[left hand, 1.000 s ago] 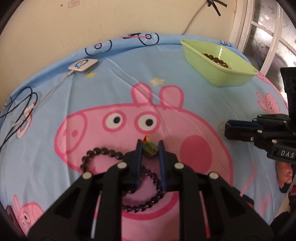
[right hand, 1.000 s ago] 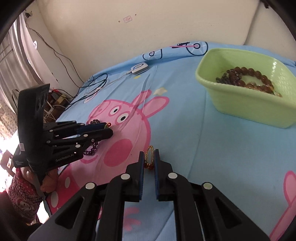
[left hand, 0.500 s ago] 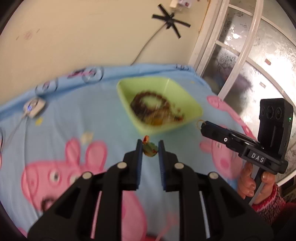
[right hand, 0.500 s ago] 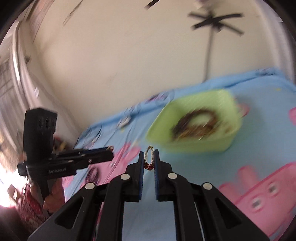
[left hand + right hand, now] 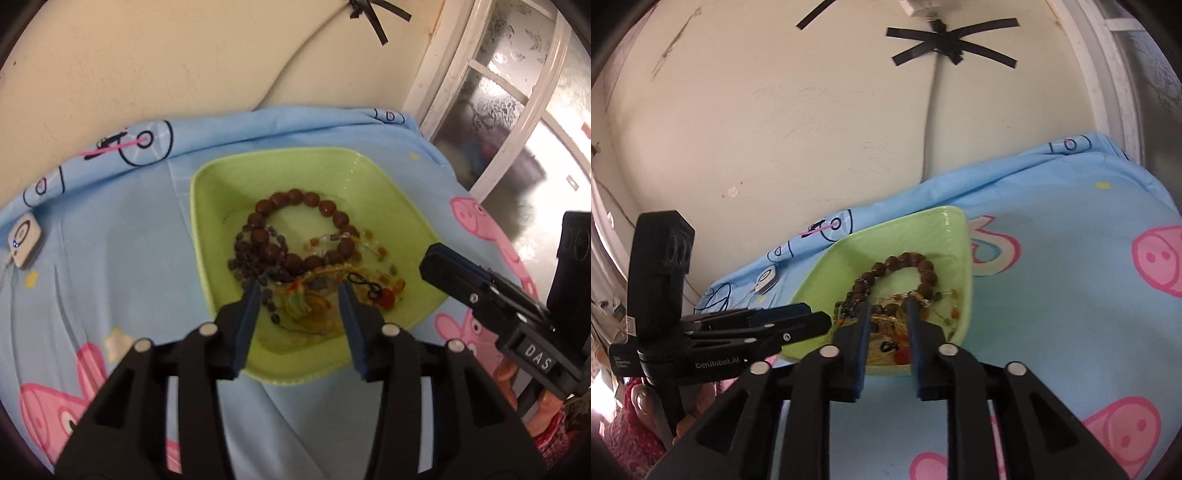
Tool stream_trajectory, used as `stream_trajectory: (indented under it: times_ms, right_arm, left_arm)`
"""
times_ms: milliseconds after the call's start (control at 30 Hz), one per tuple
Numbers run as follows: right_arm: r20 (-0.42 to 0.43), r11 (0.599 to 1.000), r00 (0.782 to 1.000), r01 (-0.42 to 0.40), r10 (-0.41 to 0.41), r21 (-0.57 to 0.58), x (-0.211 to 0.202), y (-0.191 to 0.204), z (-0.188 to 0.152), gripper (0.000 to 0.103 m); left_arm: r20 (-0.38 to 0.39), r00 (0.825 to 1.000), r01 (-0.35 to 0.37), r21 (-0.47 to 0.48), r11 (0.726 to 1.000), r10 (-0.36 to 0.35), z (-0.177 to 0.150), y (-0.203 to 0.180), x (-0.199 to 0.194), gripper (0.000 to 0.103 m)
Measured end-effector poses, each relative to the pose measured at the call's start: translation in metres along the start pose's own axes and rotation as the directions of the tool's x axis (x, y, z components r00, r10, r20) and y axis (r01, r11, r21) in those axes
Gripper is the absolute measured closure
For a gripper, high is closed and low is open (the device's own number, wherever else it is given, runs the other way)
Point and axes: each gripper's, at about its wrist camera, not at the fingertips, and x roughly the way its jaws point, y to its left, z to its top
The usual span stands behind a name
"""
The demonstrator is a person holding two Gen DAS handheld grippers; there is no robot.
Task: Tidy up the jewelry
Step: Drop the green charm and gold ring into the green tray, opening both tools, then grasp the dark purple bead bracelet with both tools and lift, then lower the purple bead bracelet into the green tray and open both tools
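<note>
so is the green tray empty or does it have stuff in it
Not empty. The green tray holds a brown bead bracelet, darker small beads and a tangle of smaller pieces on its floor.

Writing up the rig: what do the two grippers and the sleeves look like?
Both grippers are black plastic with blue pads and silver bolts. Right gripper carries a "DAS" label; left gripper is marked "GenRobot.AI". Each has a boxy black camera block. Sleeves are red with pale dots.
</note>
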Motion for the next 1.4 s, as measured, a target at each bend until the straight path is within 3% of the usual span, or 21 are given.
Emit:
stream_trajectory:
  times_ms: [167, 267, 433, 600, 700, 833, 933, 1000, 1133, 1233, 1400]
  right_arm:
    - [0.056, 1.000, 0.998, -0.014, 0.013, 0.016, -0.020, 0.005, -0.006, 0.092]
    - [0.050, 0.998, 0.996, -0.069, 0.068, 0.011, -0.027, 0.019, -0.014, 0.092]
    - [-0.083, 0.981, 0.984, -0.167, 0.159, -0.097, -0.011, 0.066, -0.041, 0.092]
    - [-0.258, 0.957, 0.942, -0.255, 0.214, -0.137, 0.025, 0.114, -0.069, 0.092]
    - [-0.349, 0.932, 0.901, -0.326, 0.256, -0.158, 0.044, 0.149, -0.087, 0.092]
    - [-0.449, 0.902, 0.862, -0.367, 0.237, -0.228, 0.071, 0.197, -0.107, 0.092]
    - [-0.489, 0.885, 0.847, -0.378, 0.210, -0.273, 0.088, 0.221, -0.116, 0.093]
    - [-0.507, 0.882, 0.841, -0.373, 0.190, -0.288, 0.097, 0.230, -0.122, 0.093]
    - [-0.519, 0.876, 0.841, -0.358, 0.152, -0.324, 0.103, 0.233, -0.125, 0.103]
    - [-0.522, 0.872, 0.836, -0.373, 0.169, -0.316, 0.094, 0.227, -0.129, 0.103]
    - [-0.478, 0.882, 0.863, -0.346, 0.164, -0.321, 0.059, 0.201, -0.135, 0.103]
  left_arm:
    - [0.104, 0.994, 0.027, -0.074, 0.997, -0.019, -0.008, 0.029, -0.055, 0.061]
    - [0.171, 0.985, -0.002, -0.135, 0.991, 0.025, -0.031, 0.064, -0.101, 0.057]
    - [0.145, 0.970, -0.147, -0.279, 0.949, 0.193, -0.105, 0.143, -0.145, 0.054]
    - [0.096, 0.967, -0.181, -0.399, 0.899, 0.237, -0.168, 0.192, -0.164, 0.054]
    - [0.101, 0.971, -0.159, -0.404, 0.901, 0.216, -0.191, 0.194, -0.167, 0.054]
    - [0.104, 0.983, -0.103, -0.370, 0.923, 0.151, -0.204, 0.179, -0.164, 0.054]
    - [0.090, 0.987, -0.099, -0.316, 0.943, 0.134, -0.204, 0.159, -0.154, 0.054]
    - [0.058, 0.987, -0.128, -0.287, 0.949, 0.151, -0.203, 0.152, -0.141, 0.054]
    - [0.025, 0.983, -0.169, -0.263, 0.950, 0.181, -0.204, 0.142, -0.126, 0.096]
    - [0.023, 0.986, -0.153, -0.274, 0.949, 0.165, -0.205, 0.136, -0.125, 0.096]
    - [0.012, 0.996, -0.083, -0.245, 0.966, 0.088, -0.201, 0.108, -0.114, 0.096]
